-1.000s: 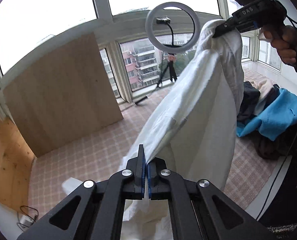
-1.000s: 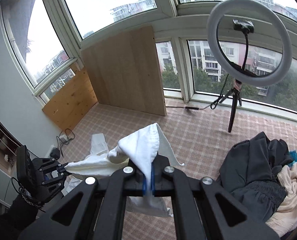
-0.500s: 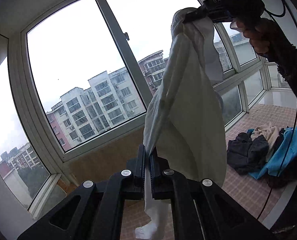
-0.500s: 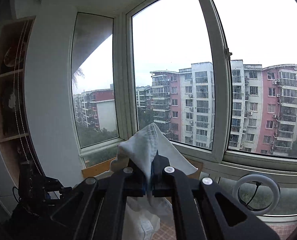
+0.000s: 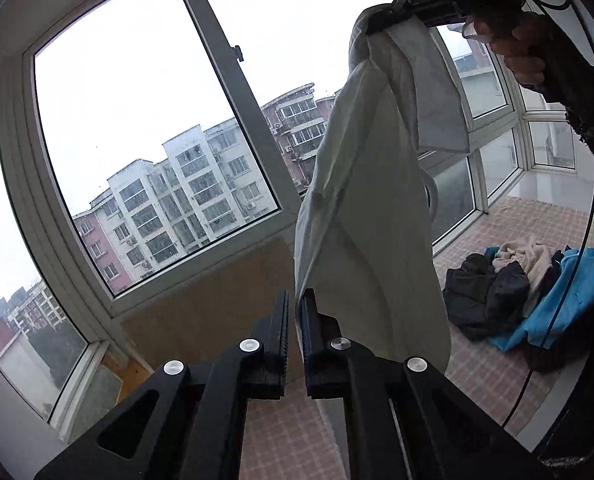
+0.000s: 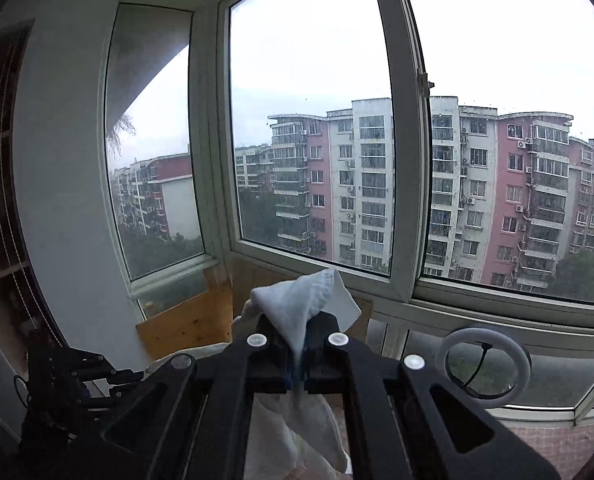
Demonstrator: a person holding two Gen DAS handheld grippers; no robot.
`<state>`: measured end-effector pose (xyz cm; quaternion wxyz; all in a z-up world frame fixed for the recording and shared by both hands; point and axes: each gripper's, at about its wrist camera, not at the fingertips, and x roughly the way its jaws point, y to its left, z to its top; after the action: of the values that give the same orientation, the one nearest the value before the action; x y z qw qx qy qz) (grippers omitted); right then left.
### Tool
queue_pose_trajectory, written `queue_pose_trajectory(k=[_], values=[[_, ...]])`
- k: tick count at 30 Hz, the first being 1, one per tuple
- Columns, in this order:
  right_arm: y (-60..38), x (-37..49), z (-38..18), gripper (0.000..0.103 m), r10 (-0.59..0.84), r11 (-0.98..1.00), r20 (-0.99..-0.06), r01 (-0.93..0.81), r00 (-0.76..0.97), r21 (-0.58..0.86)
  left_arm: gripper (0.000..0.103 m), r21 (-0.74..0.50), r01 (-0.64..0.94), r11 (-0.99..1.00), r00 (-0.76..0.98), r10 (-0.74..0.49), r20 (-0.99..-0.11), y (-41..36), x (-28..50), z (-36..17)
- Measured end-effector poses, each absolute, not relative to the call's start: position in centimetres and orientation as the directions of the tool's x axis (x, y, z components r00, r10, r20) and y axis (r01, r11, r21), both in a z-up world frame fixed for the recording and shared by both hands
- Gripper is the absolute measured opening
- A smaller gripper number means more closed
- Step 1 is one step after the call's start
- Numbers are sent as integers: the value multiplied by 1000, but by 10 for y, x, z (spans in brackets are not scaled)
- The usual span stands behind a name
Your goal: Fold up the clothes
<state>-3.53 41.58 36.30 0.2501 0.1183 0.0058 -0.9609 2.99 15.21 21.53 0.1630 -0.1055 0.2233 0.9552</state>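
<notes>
My right gripper (image 6: 297,354) is clamped on a bunched corner of the white garment (image 5: 369,208), which hangs high before the window (image 5: 153,128). My left gripper (image 5: 294,320) stands slightly parted, its jaws astride the cloth's lower edge; grip uncertain. A clothes pile (image 5: 525,280) lies on the floor.

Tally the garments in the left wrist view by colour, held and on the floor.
white garment: 1, held up
cream garment: 1
blue garment: 1
dark garments: at least 1; bunched together, cannot separate
Total: at least 4
</notes>
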Motion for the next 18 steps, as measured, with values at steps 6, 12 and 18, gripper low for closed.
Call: queue_pose_trajectory(k=[6, 12, 18], values=[[395, -44, 354, 3, -426, -895, -289, 447, -857, -5, 9, 311, -424, -851, -896, 345, -278, 153, 21, 188], [377, -71, 305, 2, -371, -908, -394, 417, -841, -35, 8, 168, -529, -832, -814, 441, -378, 155, 2, 94], [386, -84, 300, 3, -298, -933, -433, 356, -851, -57, 9, -109, -655, -748, -632, 621, -464, 168, 16, -10]])
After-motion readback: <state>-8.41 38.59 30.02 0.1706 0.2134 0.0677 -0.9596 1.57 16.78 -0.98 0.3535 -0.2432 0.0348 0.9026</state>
